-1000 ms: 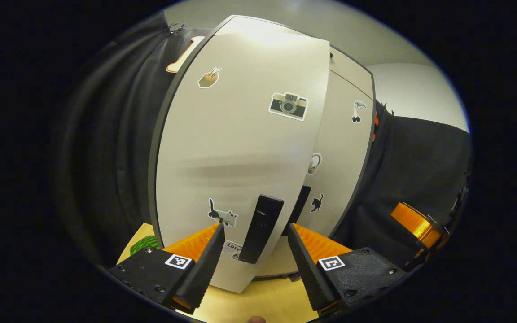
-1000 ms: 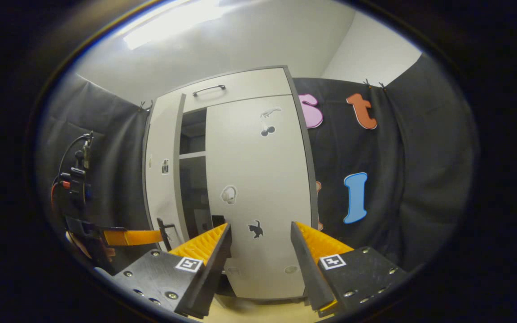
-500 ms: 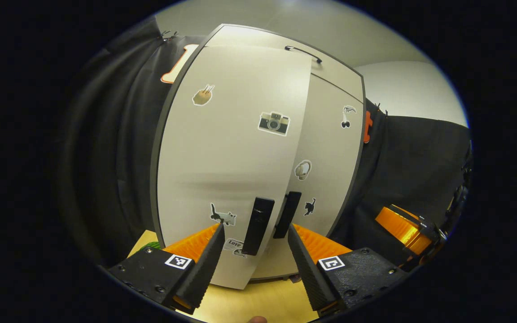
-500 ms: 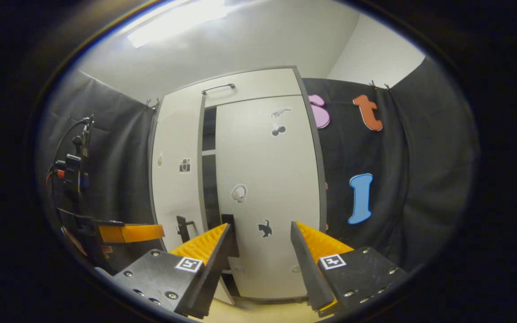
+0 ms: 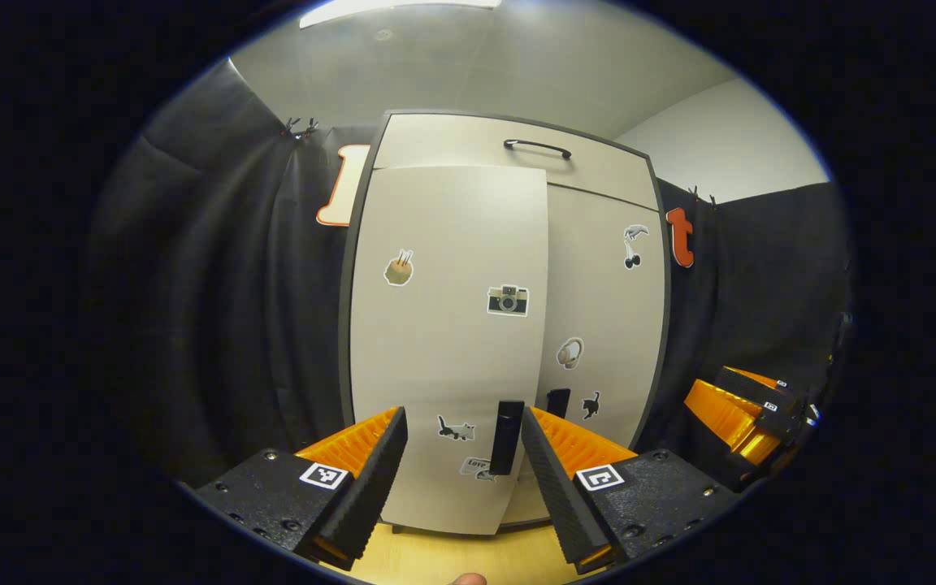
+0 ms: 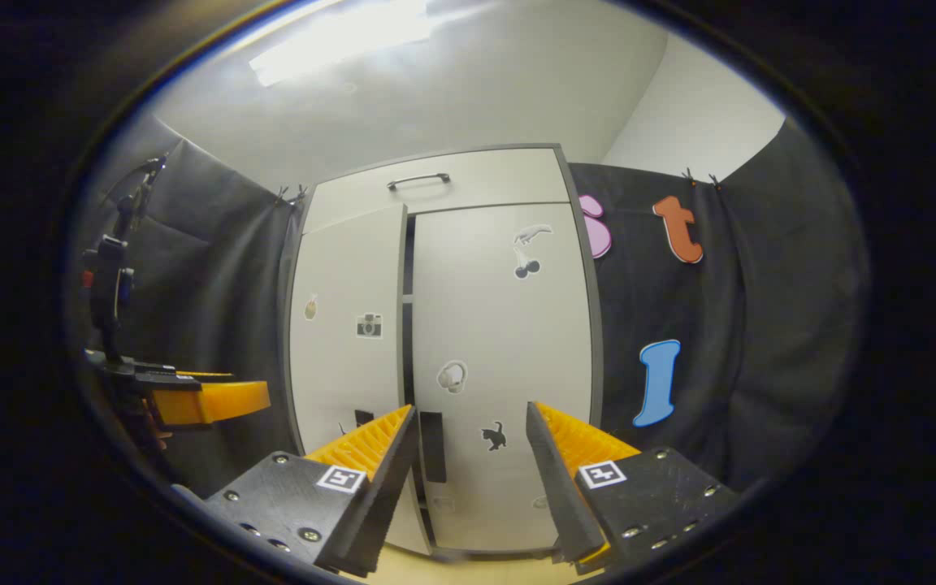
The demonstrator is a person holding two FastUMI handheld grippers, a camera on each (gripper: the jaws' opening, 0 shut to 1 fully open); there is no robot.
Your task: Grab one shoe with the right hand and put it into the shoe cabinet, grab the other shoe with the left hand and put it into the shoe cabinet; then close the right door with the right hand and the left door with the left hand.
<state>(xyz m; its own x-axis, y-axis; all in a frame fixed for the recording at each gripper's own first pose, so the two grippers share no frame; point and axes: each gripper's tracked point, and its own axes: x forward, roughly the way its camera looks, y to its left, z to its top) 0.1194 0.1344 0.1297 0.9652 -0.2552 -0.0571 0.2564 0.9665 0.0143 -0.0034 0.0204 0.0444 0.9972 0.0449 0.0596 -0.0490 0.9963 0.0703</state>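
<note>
Inside, shoe cabinet (image 6: pixel 444 357) contents hidden behind nearly closed doors.

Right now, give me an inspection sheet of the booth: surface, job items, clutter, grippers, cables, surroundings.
Surface: light wooden floor at the cabinet's foot.
Job's things: shoe cabinet; right door shut; left door slightly ajar, dark gap beside it in the right gripper view; shoes not seen.
Clutter: nothing seen.
Grippers: left gripper open, holding nothing, before the left door handle; right gripper open, holding nothing.
Cables: one on the left gripper's rig.
Surroundings: black cloth wall, white ceiling.
</note>
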